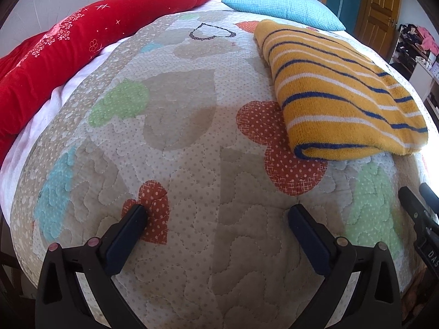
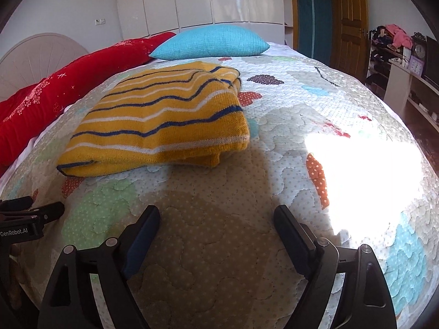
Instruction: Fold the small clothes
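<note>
**Q:** Bed first — what lies on it?

**A:** Quilted bedspread (image 2: 274,126) with coloured dotted hearts covers the bed. On it rests a folded sweater (image 2: 162,118), mustard yellow with blue and white stripes, lying flat as a neat rectangle. Behind it sits a turquoise pillow (image 2: 211,42), and a long red blanket (image 2: 55,93) runs along the far-left side, by a pale headboard (image 2: 35,54).

**Q:** Where are the grippers?

**A:** Both hover over bare quilt on the near side of the sweater, apart from it. The left gripper (image 1: 216,213) has its jaws spread wide with nothing between them; the sweater (image 1: 343,96) lies ahead of it to the right. The right gripper (image 2: 216,216) also has its jaws well apart and empty — the sweater sits ahead and to its left.

**Q:** Anything else?

**A:** A bright patch of sunlight (image 2: 362,181) falls on the quilt at right. White wardrobe doors (image 2: 205,0) and a wooden door (image 2: 348,19) stand beyond the bed.
</note>
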Available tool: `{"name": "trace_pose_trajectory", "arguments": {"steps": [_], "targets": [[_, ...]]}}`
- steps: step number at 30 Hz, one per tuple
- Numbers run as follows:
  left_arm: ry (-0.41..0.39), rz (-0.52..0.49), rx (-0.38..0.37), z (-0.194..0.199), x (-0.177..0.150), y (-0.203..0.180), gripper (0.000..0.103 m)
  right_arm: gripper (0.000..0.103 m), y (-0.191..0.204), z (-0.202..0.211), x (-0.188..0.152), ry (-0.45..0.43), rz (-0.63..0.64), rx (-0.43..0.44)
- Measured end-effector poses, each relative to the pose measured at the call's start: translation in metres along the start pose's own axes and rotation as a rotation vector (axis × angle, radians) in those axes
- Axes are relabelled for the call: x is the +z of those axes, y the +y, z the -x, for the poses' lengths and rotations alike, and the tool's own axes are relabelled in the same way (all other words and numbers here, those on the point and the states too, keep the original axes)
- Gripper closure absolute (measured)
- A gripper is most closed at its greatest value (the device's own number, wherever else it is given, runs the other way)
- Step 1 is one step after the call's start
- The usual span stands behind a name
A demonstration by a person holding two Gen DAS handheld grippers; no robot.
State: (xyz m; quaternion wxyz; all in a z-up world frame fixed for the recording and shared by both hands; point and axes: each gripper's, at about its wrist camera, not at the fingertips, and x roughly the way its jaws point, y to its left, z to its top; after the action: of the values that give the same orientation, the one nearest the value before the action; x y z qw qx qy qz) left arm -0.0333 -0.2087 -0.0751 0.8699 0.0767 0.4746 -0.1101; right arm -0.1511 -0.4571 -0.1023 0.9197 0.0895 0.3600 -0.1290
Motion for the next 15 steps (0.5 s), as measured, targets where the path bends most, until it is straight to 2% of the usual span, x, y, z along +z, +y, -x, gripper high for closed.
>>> {"name": "trace_pose_trajectory", "arguments": {"steps": [6, 10, 13, 15], "targets": [[-0.041, 0.045, -0.015, -0.003, 0.004, 0.004, 0.0, 0.012, 0.004, 0.002, -0.005, -0.004, 0.013, -0.017], [-0.027, 0.057, -0.025, 0.001, 0.007, 0.006, 0.0, 0.011, 0.003, 0.004, -0.004, 0.02, 0.023, -0.02], [-0.02, 0.062, -0.066, 0.016, 0.004, 0.006, 0.0, 0.011, 0.0, 0.011, -0.005, 0.038, 0.014, -0.012], [-0.047, 0.061, -0.076, 0.033, 0.001, 0.005, 0.0, 0.011, -0.004, 0.018, -0.007, 0.04, -0.002, -0.005]]}}
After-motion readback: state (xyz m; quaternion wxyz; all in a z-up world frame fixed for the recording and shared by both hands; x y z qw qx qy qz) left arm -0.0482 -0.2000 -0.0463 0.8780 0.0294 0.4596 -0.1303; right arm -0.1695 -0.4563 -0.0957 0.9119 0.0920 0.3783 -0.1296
